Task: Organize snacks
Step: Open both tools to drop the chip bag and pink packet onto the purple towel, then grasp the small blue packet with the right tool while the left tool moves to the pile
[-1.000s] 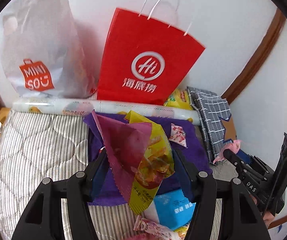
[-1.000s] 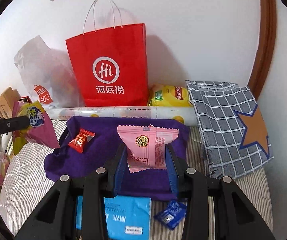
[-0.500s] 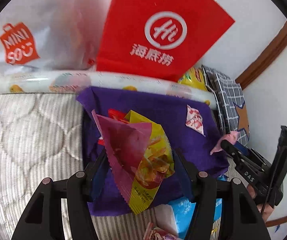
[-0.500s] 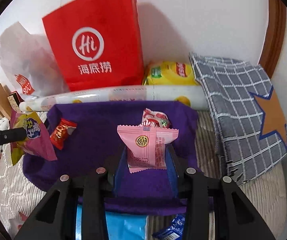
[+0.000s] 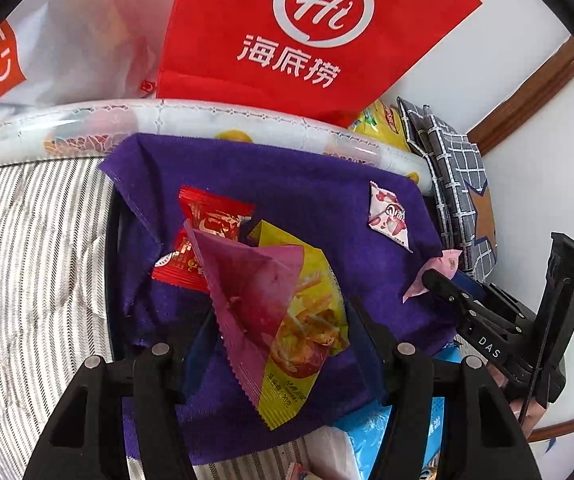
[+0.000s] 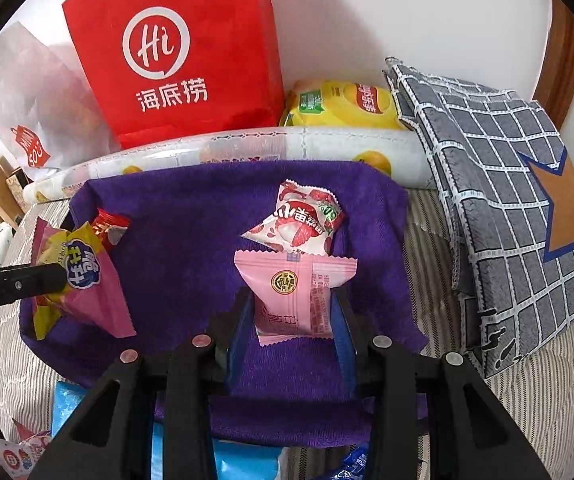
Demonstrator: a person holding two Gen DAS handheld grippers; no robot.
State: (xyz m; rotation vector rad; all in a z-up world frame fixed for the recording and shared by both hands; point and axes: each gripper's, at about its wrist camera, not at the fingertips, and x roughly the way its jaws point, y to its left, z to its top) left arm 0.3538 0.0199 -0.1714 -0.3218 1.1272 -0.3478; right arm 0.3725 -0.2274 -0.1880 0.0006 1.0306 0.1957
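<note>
Light, crinkly, slippery packets: best pinched at sealed ends. Left gripper [image 5: 279,332] clamping pink-yellow snack [image 5: 287,312]; right gripper [image 6: 291,320] clamping pink packet [image 6: 291,292], above purple cloth [image 6: 191,216] centre.

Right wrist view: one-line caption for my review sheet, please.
Right gripper holds a pink snack packet over the purple cloth, near a strawberry candy.

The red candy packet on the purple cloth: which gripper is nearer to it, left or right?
Left. The left gripper, holding a pink-yellow snack bag, is just in front of the red candy packet. The right gripper is farther across the purple cloth.
</note>
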